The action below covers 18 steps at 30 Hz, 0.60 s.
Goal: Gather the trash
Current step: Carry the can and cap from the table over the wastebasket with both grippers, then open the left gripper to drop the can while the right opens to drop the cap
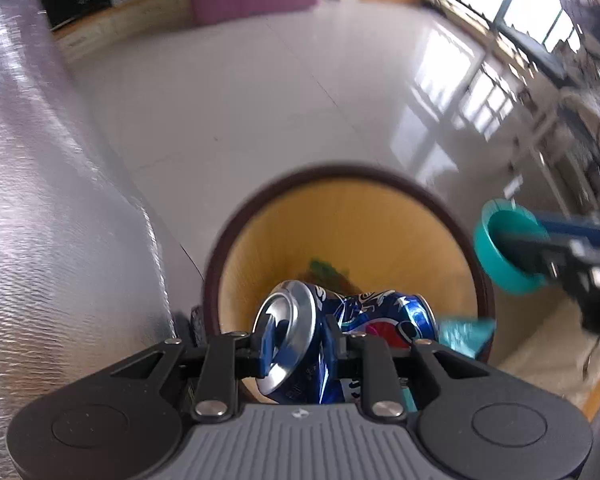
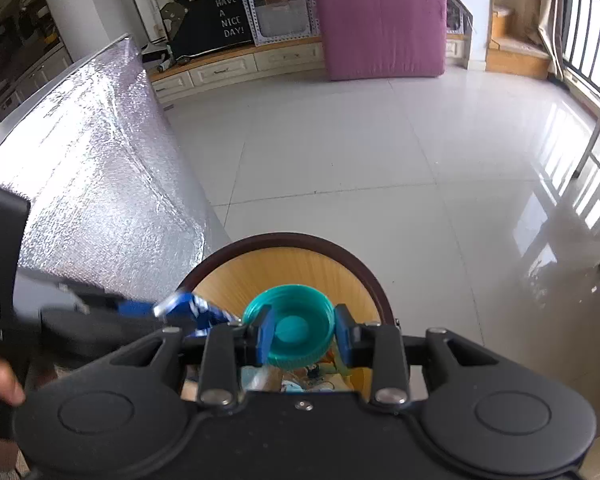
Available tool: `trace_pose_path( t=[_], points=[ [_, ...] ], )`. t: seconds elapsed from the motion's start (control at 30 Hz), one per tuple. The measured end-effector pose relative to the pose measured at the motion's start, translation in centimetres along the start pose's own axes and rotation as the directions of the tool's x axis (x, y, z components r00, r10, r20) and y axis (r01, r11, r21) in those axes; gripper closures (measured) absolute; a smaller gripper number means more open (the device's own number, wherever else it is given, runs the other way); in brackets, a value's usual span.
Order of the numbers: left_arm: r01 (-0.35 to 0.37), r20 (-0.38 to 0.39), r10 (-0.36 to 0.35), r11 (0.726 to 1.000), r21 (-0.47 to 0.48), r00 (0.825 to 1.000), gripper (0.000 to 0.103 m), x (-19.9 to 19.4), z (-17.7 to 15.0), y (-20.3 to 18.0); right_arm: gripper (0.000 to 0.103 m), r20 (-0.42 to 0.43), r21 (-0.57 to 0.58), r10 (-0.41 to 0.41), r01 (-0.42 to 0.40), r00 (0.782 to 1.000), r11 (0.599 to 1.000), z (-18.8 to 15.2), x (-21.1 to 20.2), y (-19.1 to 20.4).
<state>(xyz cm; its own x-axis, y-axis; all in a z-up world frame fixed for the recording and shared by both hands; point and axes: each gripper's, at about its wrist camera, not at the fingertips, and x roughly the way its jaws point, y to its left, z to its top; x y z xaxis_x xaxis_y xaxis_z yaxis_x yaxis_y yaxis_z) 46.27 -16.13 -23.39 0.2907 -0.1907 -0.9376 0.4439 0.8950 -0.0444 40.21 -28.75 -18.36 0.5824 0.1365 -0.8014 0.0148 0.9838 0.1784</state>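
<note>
- Left wrist view: the left gripper (image 1: 298,344) has its jaws clamped on a crushed blue soda can (image 1: 324,328), pinched near the silver top end, which faces the camera. The rest of the can sticks out forward and to the right, dented in the middle.
- The can hangs right over the open mouth of a round bin (image 1: 384,216) with a dark brown rim and a yellowish wood-look inside. The bin stands on the glossy white tiled floor (image 1: 260,92), just beside the edge of a surface wrapped in silvery embossed foil (image 1: 52,200) on the left.
- Down inside the bin there's something greenish (image 1: 324,270), too blurry to identify.
- At the right edge of this view the right gripper (image 1: 556,248) comes in holding a teal plastic cap (image 1: 504,246) just outside the bin's right rim. All motion-blurred.
- Right wrist view: the right gripper (image 2: 304,334) has its jaws clamped on the teal cap (image 2: 290,328), open side toward the camera, held above the bin (image 2: 236,268).
- Below the cap, some mixed scraps (image 2: 312,378) already lie in the bin, hard to make out.
- The left gripper (image 2: 188,312) with the blue can (image 2: 198,312) shows blurred at the left, over the bin's left rim.
- Far back there's a pink cushion (image 2: 380,16) standing on the floor against a low cabinet (image 2: 236,68).
</note>
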Motion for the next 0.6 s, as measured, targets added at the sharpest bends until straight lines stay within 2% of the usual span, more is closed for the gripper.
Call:
trace_pose_path(
  t=[0.13,0.27,0.33,0.37,0.4,0.47,0.6],
  points=[
    [0.012,-0.039,-0.009,0.998,0.068,0.999,0.077,1.0,-0.4,-1.0,0.070,-0.012,0.010,0.006,-0.006,1.000,1.000,0.2,0.9,-0.1],
    [0.019,-0.062,-0.014,0.997,0.074,0.998,0.076,1.7,-0.3,-1.2,0.070,-0.027,0.016,0.013,-0.012,1.000,1.000,0.5,1.6,-0.2],
    [0.032,-0.082,-0.029,0.999,0.039,0.996,0.058,1.9,-0.2,-0.8,0.070,-0.030,0.027,0.019,-0.018,0.999,0.999,0.6,1.9,-0.4],
    [0.036,-0.086,-0.034,0.999,0.022,0.996,0.034,2.0,-0.1,-0.7,0.070,-0.031,0.032,0.020,-0.019,0.999,0.999,0.8,2.1,-0.6],
    [0.033,-0.078,-0.032,0.999,0.019,0.996,0.024,1.7,-0.4,-0.7,0.070,-0.032,0.038,0.021,-0.020,0.999,0.999,0.8,2.2,-0.9],
    [0.046,-0.058,-0.043,0.997,0.057,0.997,0.024,1.3,-0.5,-1.2,0.070,-0.036,0.052,0.027,-0.025,0.999,0.998,0.9,2.4,-1.4],
    [0.074,-0.077,-0.069,0.994,0.075,0.995,0.024,1.5,-0.5,-1.8,0.070,-0.053,0.062,0.026,-0.023,0.998,0.998,1.1,3.5,-1.5]
  ],
)
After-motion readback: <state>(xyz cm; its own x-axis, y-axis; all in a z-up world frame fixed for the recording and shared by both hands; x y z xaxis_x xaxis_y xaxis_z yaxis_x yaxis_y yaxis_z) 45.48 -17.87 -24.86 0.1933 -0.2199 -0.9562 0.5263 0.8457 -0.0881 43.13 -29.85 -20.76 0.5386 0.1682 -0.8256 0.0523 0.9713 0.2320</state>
